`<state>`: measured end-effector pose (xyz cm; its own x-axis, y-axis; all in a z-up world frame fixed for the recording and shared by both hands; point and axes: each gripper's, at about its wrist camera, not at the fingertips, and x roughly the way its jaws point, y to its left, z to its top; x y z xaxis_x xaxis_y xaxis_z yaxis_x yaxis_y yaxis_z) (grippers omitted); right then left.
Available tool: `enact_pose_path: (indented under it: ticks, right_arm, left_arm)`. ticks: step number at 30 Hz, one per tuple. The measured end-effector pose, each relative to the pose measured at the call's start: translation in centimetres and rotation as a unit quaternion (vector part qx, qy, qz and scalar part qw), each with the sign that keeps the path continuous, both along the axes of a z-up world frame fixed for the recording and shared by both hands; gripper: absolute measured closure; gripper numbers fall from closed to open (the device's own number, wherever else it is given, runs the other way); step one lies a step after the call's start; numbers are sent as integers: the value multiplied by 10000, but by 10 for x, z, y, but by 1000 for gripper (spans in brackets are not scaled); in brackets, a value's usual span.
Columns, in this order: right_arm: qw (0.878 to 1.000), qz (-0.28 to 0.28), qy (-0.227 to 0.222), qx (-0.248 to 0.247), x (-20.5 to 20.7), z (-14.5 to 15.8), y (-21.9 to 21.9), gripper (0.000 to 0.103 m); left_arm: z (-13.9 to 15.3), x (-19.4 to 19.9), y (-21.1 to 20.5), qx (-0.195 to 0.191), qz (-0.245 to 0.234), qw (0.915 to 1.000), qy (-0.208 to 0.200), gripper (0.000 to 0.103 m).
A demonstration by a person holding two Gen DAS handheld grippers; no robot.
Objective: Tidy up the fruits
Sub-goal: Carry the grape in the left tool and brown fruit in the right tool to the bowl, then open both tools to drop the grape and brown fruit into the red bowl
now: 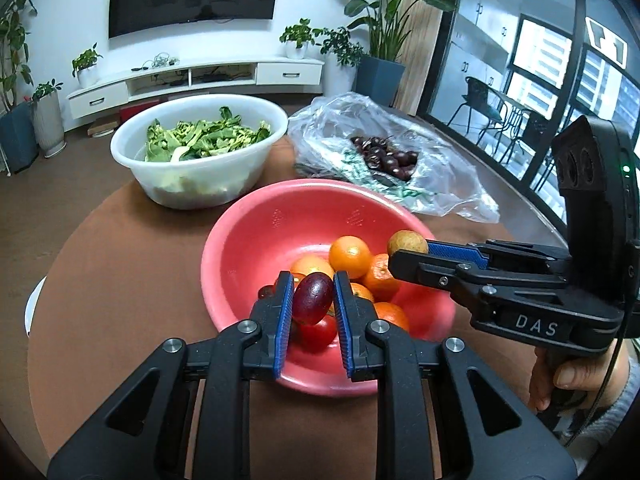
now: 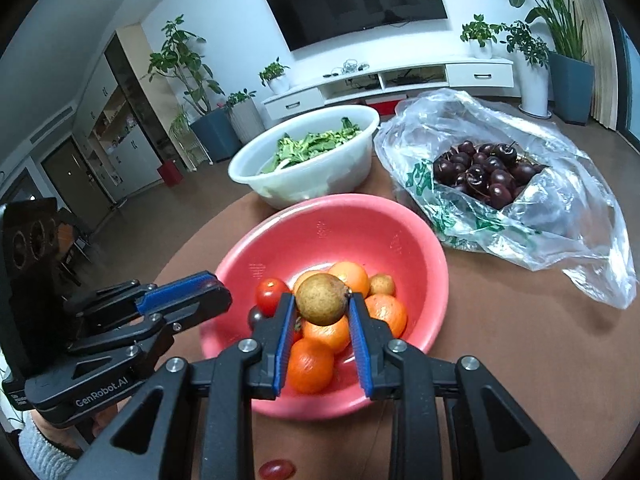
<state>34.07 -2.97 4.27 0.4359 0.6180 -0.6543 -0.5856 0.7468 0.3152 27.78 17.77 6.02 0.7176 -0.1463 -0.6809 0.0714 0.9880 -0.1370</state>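
A pink bowl [image 1: 240, 224] [image 2: 360, 216] on the brown table holds several oranges [image 1: 350, 256] [image 2: 311, 366], a red tomato [image 1: 318, 332] [image 2: 273, 295] and a dark grape [image 2: 256, 318]. My left gripper [image 1: 311, 282] hangs over the bowl's near side, shut on a purple grape [image 1: 314, 302]. In the right wrist view the left gripper [image 2: 220, 296] reaches in from the left, its grape hidden. My right gripper [image 2: 320, 304] is shut on a round tan fruit [image 2: 322, 299] above the oranges. It enters the left wrist view [image 1: 408, 258] from the right with that tan fruit [image 1: 407, 243] at its tip.
A white bowl [image 1: 128, 152] [image 2: 360, 120] of green leaves stands behind the pink one. A clear plastic bag [image 1: 440, 184] [image 2: 560, 240] with dark cherries [image 1: 386, 156] [image 2: 484, 172] lies to the right. One red grape [image 2: 276, 470] rests on the table near the front edge.
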Motion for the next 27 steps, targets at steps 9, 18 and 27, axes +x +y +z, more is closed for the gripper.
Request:
enact_pose_path:
  ticks: [9, 18, 27]
  right_arm:
    - [9997, -35, -92, -227, 5, -8, 5, 54]
    - [9991, -55, -354, -224, -15, 6, -4, 53]
    - [9977, 9, -612, -295, -56, 18, -21, 50]
  left_arm:
    - [-18, 15, 6, 87, 216, 9996, 178, 82]
    - [-1, 1, 11, -54, 340, 9992, -216, 41]
    - [11, -28, 14, -305, 490, 9977, -365, 41]
